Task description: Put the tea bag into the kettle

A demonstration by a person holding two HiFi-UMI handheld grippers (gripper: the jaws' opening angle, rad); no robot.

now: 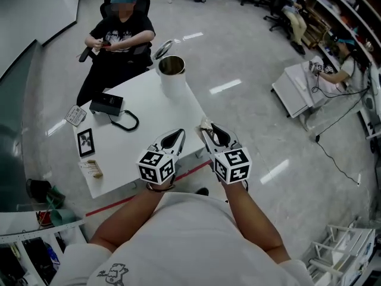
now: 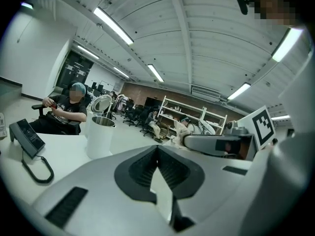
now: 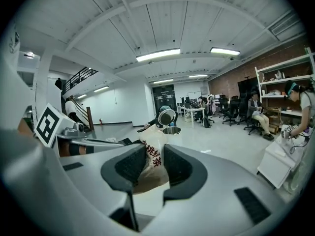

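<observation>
The right gripper [image 3: 154, 157] pinches the tea bag [image 3: 150, 149] between its 2 jaws, well apart from the white kettle [image 1: 171, 76]. The left gripper [image 2: 157, 150] has its jaws together, holding nothing.

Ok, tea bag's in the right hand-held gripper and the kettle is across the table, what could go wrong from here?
The soft tea bag sticks out beyond the right hand-held gripper, so it could snag or slip. The kettle stands at the table's far corner; a nudge might push it off. Its raised lid crowds the opening.
</observation>
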